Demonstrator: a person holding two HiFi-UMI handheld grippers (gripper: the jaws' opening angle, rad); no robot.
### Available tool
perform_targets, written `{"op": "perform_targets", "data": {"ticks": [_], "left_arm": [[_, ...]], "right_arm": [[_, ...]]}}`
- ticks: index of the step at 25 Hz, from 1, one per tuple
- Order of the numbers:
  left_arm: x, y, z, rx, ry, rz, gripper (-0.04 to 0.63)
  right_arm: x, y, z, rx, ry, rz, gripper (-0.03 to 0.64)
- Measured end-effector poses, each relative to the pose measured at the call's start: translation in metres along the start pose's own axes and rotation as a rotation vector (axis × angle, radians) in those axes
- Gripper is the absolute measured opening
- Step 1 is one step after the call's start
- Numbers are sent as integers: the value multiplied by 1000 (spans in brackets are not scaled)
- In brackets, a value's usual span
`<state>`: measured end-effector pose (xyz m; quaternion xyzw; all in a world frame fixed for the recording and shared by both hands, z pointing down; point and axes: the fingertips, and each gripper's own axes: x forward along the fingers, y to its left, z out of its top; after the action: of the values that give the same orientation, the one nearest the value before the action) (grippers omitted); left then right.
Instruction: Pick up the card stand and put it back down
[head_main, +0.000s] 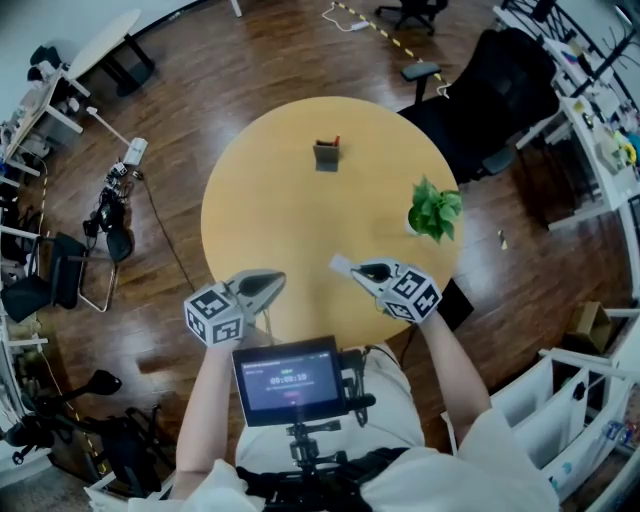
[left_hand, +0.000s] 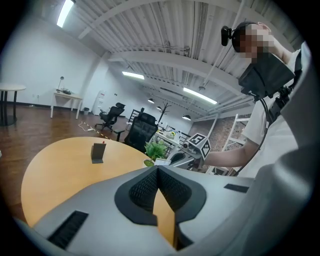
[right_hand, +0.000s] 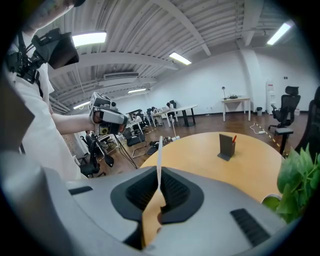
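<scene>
The round wooden table (head_main: 290, 210) fills the middle of the head view, with a green plant (head_main: 435, 210) at its right edge. My left gripper (head_main: 272, 282), lower left, is fully closed and holds nothing. My right gripper (head_main: 360, 270), lower middle, is closed on a thin white card (head_main: 341, 264). The card stand (head_main: 326, 155) stands upright on the table in the upper middle, well apart from both.

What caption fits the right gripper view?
Right gripper shut on a thin white card, card stand farther off on the round table.

Smooth, matt round light-wood table (head_main: 270, 200). Glossy dark plank wood floor (head_main: 250, 60). Matt grey plastic left gripper (head_main: 275, 281) & right gripper (head_main: 358, 269) w/ black ribbed pads (left_hand: 145, 187). Smooth thin white paper card (right_hand: 159, 155).
</scene>
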<state>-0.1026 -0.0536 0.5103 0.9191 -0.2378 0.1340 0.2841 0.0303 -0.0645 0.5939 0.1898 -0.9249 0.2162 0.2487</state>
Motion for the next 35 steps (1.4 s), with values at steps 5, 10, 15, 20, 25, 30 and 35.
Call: {"op": "perform_targets", "data": {"ticks": [5, 10, 15, 20, 25, 30, 35], "left_arm": [[1, 0, -5, -5, -1, -1, 0], [5, -10, -3, -12, -8, -52, 0], [12, -16, -4, -10, 6, -65, 0], [22, -29, -13, 47, 69, -108, 0], [31, -25, -18, 39, 73, -75, 0], [34, -17, -9, 18, 55, -44, 0], [32, -12, -7, 5, 46, -27, 0]], "right_arm": [[8, -9, -8, 5, 7, 3, 29], [13, -16, -18, 8, 14, 6, 29], [22, -20, -32, 22, 24, 22, 29], [31, -29, -45, 14, 40, 14, 29], [42, -33, -57, 21, 52, 21, 29], [52, -42, -69, 16, 59, 18, 29], [63, -48, -81, 19, 69, 29, 29]]}}
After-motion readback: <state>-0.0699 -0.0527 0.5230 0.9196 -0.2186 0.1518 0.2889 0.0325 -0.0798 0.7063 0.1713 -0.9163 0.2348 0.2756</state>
